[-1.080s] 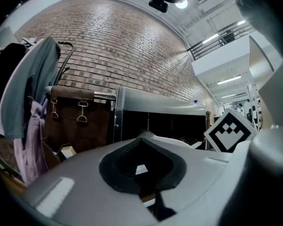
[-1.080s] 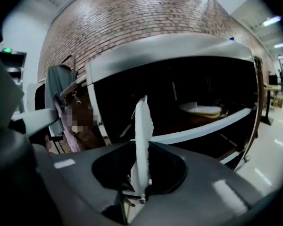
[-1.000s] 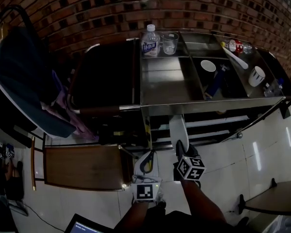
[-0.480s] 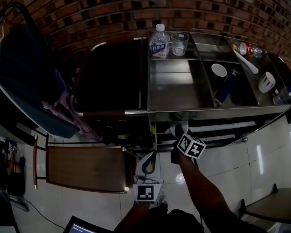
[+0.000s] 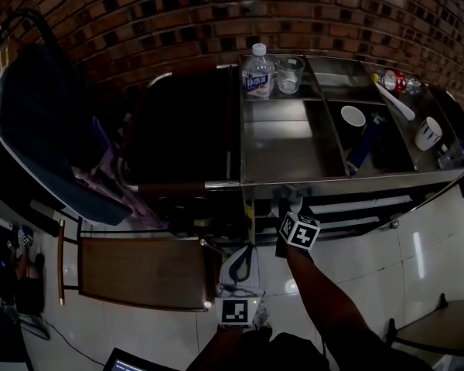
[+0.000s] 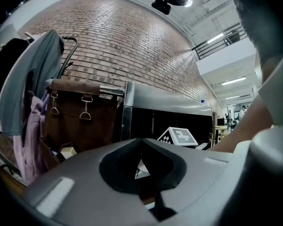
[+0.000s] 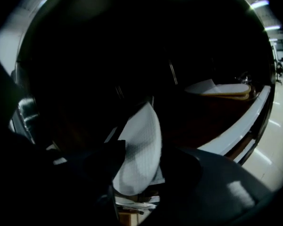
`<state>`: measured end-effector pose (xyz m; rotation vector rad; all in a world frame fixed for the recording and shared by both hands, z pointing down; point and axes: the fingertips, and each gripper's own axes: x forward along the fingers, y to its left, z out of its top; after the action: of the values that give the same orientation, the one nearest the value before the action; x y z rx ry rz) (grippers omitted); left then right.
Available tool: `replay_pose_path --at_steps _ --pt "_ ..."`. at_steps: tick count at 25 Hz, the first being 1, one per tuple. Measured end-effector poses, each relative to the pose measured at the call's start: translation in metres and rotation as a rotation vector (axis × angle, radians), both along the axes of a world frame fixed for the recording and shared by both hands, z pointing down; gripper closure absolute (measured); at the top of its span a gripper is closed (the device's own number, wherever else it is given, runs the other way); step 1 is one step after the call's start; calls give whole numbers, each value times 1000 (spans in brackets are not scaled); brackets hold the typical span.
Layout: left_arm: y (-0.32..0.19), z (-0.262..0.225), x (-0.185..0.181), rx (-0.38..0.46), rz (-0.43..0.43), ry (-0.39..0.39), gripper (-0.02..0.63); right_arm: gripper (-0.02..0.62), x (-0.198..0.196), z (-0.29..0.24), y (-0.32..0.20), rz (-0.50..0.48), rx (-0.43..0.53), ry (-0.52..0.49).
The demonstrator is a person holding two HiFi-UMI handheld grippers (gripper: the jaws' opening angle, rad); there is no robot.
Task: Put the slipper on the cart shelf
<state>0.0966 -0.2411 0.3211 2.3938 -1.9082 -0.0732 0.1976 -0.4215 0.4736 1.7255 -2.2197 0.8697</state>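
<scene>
- Our right gripper sits at 6 o'clock from the cart's steel top, with its tip tucked under the cart's front edge.
- Its jaws are drawn in on the slipper, whose pale dotted sole stands on edge between them.
- In the right gripper view we see that slipper pointing toward 12 o'clock into the dark space beneath the cart top. We cannot tell whether it touches a shelf.
- Our left gripper is at 6 o'clock in the head view, over the tiled floor.
- It has hold of the other slipper, which points toward 12 o'clock. In the left gripper view this slipper fills the foreground and covers the jaws.
- At 12 o'clock on the cart top, a water bottle and a glass stand just beside each other.
</scene>
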Motion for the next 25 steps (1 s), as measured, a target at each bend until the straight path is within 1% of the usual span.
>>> replay_pose_path --at_steps 2,3,7,10,13,15,17,19,21,22,24,25 --pt "3 1 2 -7 6 -4 594 346 4 2 -4 14 2 49" --pt "5 0 2 -6 9 -3 594 337 6 2 -6 21 7 71" --pt "8 1 -1 -14 3 0 594 327 4 -3 -9 -3 32 137" --pt "9 1 -2 -18 1 -8 594 310 3 -6 -8 -53 63 223" --pt "9 -1 -2 -24 -1 2 594 310 6 -25 -6 -84 147 289" --pt "9 -2 -1 -30 -3 13 594 310 12 -46 0 -83 226 295" --pt "7 -4 -1 -23 -1 12 594 310 16 -65 11 -92 282 296" --pt "4 -3 1 -28 0 12 594 310 17 -83 30 -127 337 311" --pt "0 -5 3 -31 3 17 594 310 16 -103 56 -184 413 343" --pt "-1 -7 4 -27 4 19 594 325 17 -114 69 -205 453 356" --pt "-4 -11 6 -15 4 23 594 408 19 -136 96 -233 516 366" --pt "-5 -15 7 -5 7 23 594 432 20 -144 109 -242 534 368"
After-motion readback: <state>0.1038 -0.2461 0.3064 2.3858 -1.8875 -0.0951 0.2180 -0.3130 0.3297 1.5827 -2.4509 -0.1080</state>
